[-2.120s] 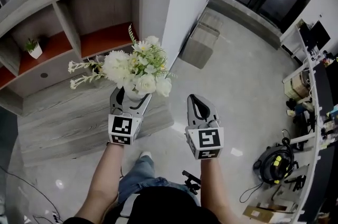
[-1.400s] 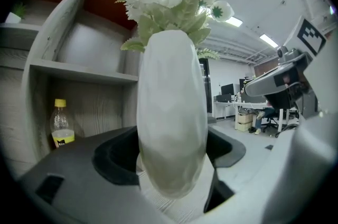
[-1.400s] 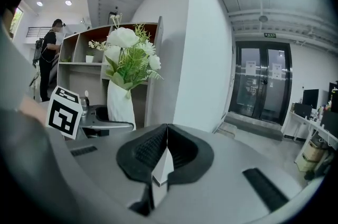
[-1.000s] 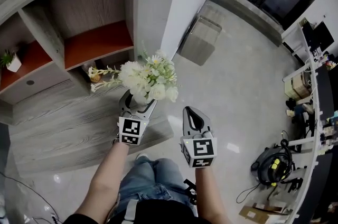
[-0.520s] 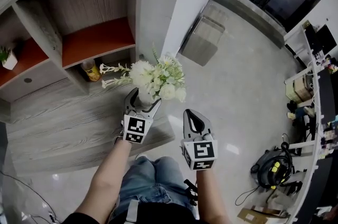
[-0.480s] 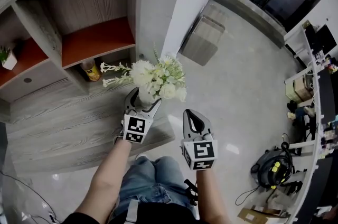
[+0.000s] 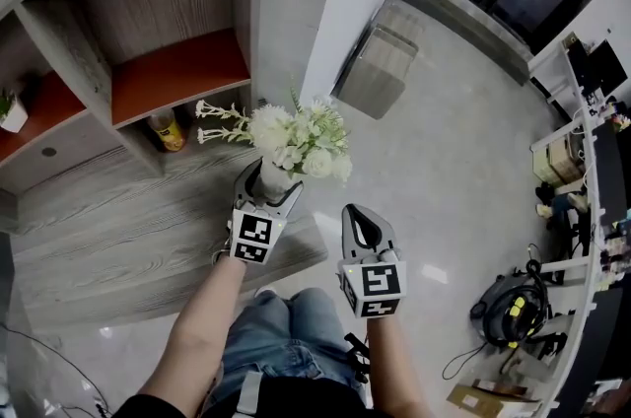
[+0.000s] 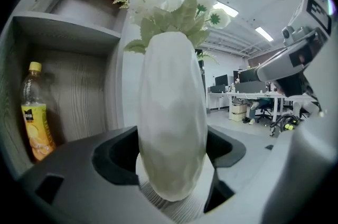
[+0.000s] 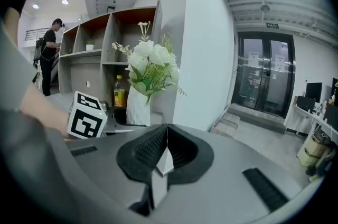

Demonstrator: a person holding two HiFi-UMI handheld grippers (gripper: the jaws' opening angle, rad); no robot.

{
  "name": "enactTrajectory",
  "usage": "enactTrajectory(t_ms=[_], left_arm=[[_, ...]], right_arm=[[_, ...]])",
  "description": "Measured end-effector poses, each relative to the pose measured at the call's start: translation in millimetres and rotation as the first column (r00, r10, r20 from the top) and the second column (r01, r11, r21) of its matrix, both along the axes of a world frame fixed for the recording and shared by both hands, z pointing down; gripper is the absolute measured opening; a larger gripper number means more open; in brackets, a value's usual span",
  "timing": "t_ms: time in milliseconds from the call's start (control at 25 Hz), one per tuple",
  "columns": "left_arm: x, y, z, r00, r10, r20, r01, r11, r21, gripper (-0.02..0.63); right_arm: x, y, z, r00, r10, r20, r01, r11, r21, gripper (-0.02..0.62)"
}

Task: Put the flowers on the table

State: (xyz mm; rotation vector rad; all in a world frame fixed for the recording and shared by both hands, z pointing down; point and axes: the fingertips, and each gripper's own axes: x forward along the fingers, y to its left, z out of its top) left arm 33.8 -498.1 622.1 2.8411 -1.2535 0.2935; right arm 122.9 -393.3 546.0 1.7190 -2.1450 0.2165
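I look down on a grey wood tabletop (image 7: 128, 229). At its back a yellow bottle (image 7: 170, 130) stands upright in the nook under a red shelf (image 7: 177, 76). Further left, a small potted plant (image 7: 10, 110) sits on the red shelf past the divider.

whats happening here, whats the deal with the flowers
A person holds a gripper in each hand. The left gripper is clamped around a white vase with a bunch of white flowers in it, held upright over the grey wooden table beside the shelf unit. The vase has not been let go. The right gripper is shut on nothing and hangs off to the side over the floor. A yellow bottle stands in the shelf.
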Motion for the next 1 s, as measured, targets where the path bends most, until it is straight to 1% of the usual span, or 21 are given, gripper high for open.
enactTrajectory(t_ms=[160, 320, 560, 640, 720, 800, 1000], left_arm=[[0, -1, 2, 1.0, -0.009, -0.003, 0.009, 1.0, -0.003, 0.376], [-1, -1, 3, 1.0, -0.013, -0.018, 0.012, 0.999, -0.03, 0.377], [-4, 2, 8, 0.999, -0.034, 0.01, 0.034, 0.998, -0.048, 0.379], [-8, 5, 8, 0.999, -0.045, 0.008, 0.046, 0.998, -0.051, 0.431], [-11, 8, 6, 0.999, -0.053, 0.007, 0.054, 0.997, -0.056, 0.46], [-14, 11, 4, 0.998, -0.059, 0.01, 0.06, 0.996, -0.059, 0.471], [-17, 16, -6, 0.996, -0.088, 0.021, 0.089, 0.994, -0.059, 0.474]], right_arm=[[-1, 1, 2, 1.0, -0.005, -0.003, 0.005, 1.0, 0.002, 0.015], [-1, 5, -1, 1.0, -0.009, -0.003, 0.009, 1.0, 0.004, 0.015], [3, 11, -8, 1.0, -0.008, -0.005, 0.008, 1.0, 0.015, 0.015], [2, 15, -10, 1.0, -0.008, -0.003, 0.009, 1.0, 0.017, 0.015], [2, 18, -12, 1.0, -0.01, 0.001, 0.01, 1.0, 0.017, 0.015], [1, 21, -14, 1.0, -0.015, 0.005, 0.015, 1.0, 0.016, 0.015], [8, 25, -28, 0.999, -0.035, 0.009, 0.035, 0.999, 0.02, 0.015]])
